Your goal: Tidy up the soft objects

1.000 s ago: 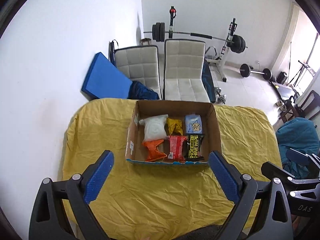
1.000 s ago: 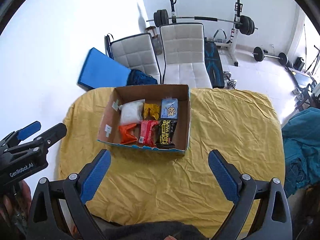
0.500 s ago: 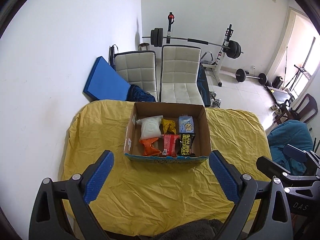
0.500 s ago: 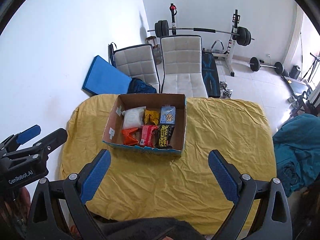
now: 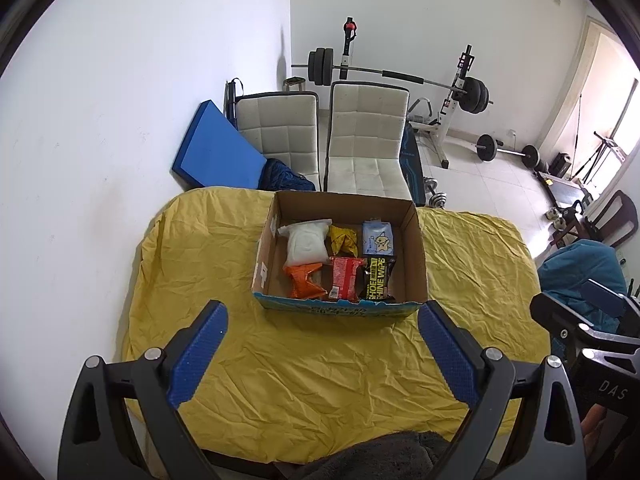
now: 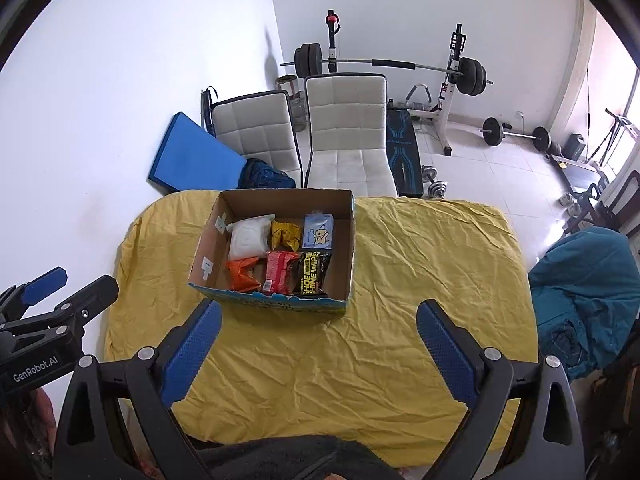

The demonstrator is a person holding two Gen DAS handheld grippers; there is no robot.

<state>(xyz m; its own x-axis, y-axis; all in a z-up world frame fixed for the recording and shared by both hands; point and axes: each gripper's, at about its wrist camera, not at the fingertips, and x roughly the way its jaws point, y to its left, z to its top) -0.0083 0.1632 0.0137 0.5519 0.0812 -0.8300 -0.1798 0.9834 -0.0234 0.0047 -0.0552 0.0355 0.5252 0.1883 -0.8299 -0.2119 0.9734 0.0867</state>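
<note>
A cardboard box stands on a table under a yellow cloth. Inside lie several soft packets in two rows: a white pouch, a yellow packet, a light blue packet, an orange packet, a red packet and a black wipes packet. My left gripper is open and empty, well back from the box. My right gripper is open and empty, also held back above the near table edge.
Two white padded chairs stand behind the table, with a blue mat against the wall. A barbell rack and weights stand at the back. A teal-covered seat stands right of the table.
Both grippers have pulled back and up from the table, so the box looks smaller and farther away. Both stay open and empty. The packets have not moved.
</note>
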